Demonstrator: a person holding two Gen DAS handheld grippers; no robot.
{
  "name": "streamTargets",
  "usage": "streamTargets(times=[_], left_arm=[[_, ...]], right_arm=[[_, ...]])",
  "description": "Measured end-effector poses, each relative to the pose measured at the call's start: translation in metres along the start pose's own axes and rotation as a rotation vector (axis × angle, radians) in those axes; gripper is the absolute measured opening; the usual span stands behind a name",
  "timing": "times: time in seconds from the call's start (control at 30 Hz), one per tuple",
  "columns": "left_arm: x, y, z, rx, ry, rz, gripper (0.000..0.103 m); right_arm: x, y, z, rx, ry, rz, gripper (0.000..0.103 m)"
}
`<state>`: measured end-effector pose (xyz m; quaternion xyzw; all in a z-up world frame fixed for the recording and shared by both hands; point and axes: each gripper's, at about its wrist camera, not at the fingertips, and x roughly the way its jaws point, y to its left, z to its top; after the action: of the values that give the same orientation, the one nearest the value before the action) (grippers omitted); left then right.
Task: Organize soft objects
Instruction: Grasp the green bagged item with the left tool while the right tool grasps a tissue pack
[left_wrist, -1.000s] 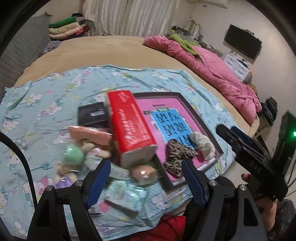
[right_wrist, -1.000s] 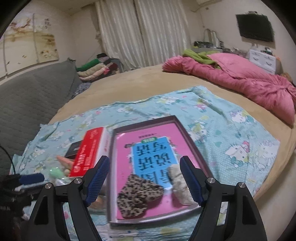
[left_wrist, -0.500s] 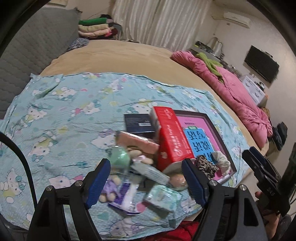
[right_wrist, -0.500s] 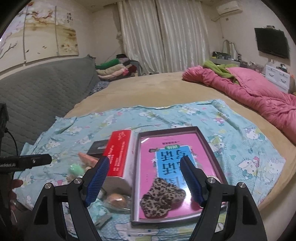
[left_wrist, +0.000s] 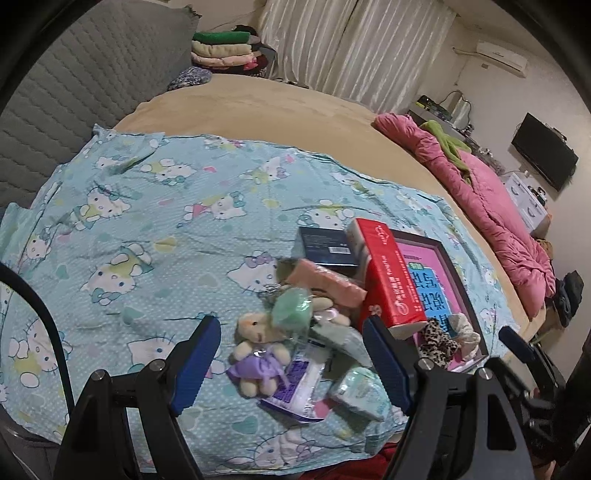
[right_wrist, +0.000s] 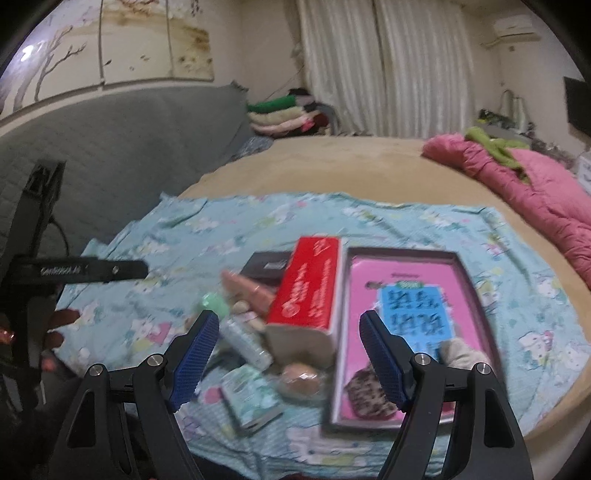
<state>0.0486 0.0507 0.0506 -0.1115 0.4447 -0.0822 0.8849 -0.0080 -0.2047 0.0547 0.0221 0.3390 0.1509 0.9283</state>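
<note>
Both grippers are standing wide open, holding nothing: your left gripper (left_wrist: 291, 363) is hovering over the plush doll (left_wrist: 258, 354); your right gripper (right_wrist: 286, 354) is framing the red tissue pack (right_wrist: 308, 284).

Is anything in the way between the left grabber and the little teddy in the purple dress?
No. The left gripper is open, and the teddy lies on top of the pile with nothing over it.
</note>
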Motion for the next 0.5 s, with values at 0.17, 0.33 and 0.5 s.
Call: streamTargets(times=[0.17, 0.33, 0.5], left_arm=[[0.005, 0.009, -0.004, -0.015, 0.012, 0.005, 0.079], [0.013, 0.014, -0.009, -0.020, 0.033, 0.010, 0.079], [0.025, 0.015, -0.012, -0.016, 0.048, 0.007, 0.079]], right_arm=[[0.008, 0.011, -0.007, -0.024, 0.051, 0.023, 0.080], [0.017, 0.016, -0.013, -0.034, 0.092, 0.034, 0.080], [0.023, 0.028, -0.017, -0.096, 0.091, 0.020, 0.080]])
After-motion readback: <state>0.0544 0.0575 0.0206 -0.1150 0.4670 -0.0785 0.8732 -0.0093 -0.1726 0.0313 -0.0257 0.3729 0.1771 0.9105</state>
